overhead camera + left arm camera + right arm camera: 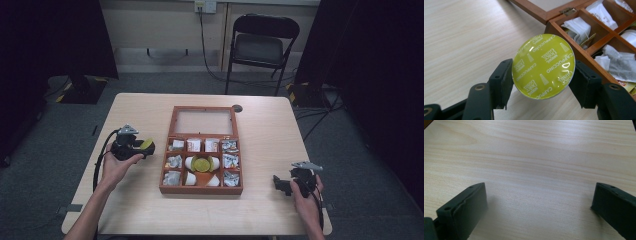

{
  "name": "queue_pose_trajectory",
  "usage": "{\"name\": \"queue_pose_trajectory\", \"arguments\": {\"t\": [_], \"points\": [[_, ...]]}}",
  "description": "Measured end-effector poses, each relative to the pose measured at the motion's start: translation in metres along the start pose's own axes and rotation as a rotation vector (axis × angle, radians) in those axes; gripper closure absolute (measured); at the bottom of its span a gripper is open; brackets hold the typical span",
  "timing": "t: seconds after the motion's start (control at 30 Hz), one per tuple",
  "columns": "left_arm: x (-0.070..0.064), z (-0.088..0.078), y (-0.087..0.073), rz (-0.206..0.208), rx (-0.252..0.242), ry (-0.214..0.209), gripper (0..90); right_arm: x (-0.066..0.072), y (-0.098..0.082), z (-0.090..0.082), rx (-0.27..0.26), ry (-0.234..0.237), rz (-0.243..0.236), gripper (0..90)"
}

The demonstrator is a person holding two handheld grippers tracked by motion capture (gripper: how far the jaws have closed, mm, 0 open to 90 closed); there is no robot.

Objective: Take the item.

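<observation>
**One yellow pod out of the box, one more inside**

Your left gripper (541, 82) squeezes a yellow coffee pod (543, 66) by its sides. You hold it over the bare table (140, 200), just beside the left wall of the wooden box (201, 189). So this pod looks like it is already out. Another yellow pod (202, 163) sits in the middle of the box, between white cups, so I think there is more to do.

Your right gripper (539, 202) holds nothing, and its jaws stand wide apart over the bare table, well away from the box.

You have lots of open table on the left side. Watch the box wall close by the pod.
</observation>
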State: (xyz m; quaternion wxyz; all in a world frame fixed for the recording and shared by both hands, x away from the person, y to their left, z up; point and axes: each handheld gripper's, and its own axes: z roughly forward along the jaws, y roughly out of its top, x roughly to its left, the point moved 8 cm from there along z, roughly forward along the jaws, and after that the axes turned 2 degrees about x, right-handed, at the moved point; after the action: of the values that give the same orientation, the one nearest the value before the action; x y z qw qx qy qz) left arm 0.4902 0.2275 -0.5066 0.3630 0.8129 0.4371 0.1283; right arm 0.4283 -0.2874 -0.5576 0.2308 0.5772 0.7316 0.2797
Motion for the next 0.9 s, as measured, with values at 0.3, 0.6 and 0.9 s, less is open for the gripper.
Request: {"name": "queue_pose_trajectory", "arguments": {"t": [0.3,0.6,0.9], "points": [[-0.001,0.015,-0.01,-0.004,0.046,-0.006,39.3,0.0,0.0,0.0,0.0,0.0,-0.001,0.0],[-0.006,0.022,-0.012,0.011,0.073,-0.01,39.3,0.0,0.0,0.0,0.0,0.0,0.0,0.0],[-0.01,0.034,-0.019,0.033,0.12,-0.008,39.2,0.0,0.0,0.0,0.0,0.0,-0.001,0.0]]}}
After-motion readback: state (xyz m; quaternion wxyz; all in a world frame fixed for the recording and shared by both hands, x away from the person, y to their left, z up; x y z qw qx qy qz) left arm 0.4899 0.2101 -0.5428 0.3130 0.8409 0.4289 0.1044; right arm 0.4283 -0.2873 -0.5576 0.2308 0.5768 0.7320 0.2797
